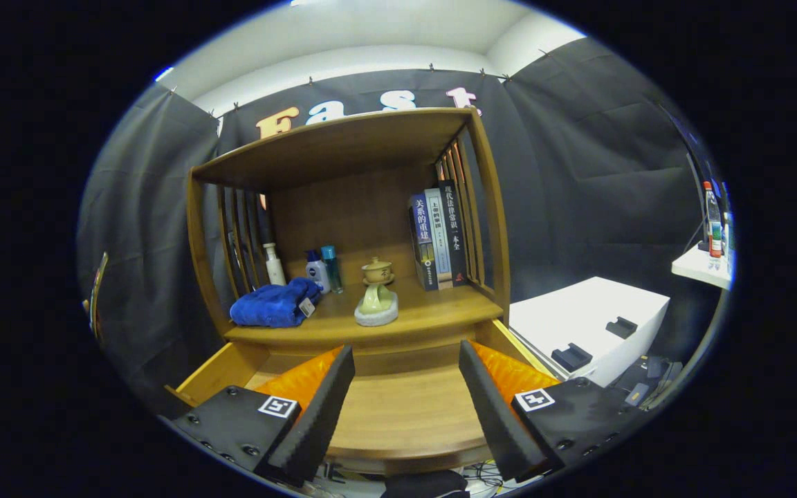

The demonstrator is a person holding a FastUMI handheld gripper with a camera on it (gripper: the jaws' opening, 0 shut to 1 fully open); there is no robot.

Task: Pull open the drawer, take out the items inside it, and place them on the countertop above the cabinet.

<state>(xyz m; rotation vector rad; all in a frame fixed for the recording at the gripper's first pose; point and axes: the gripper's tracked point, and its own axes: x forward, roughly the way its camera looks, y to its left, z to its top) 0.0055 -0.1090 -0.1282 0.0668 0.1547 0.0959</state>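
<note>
The wooden cabinet's drawer (pixel 215 373) stands pulled open below the countertop (pixel 440 312). Its bare wooden bottom shows between my fingers. My gripper (pixel 405 348) hangs open over the drawer with nothing between its fingers, the tips just short of the countertop's front edge. On the countertop lie a folded blue towel (pixel 272 304) at the left and a pale ceramic lidded cup (pixel 376 271) on a white stand (pixel 376 316) in the middle. Part of the drawer's inside is hidden under my fingers.
Three small bottles (pixel 316 270) stand behind the towel, and several books (pixel 438 235) lean at the countertop's right end under the cabinet's top shelf (pixel 343 142). A white box (pixel 589 321) sits right of the cabinet. Farther right, a white ledge (pixel 699 268) carries bottles.
</note>
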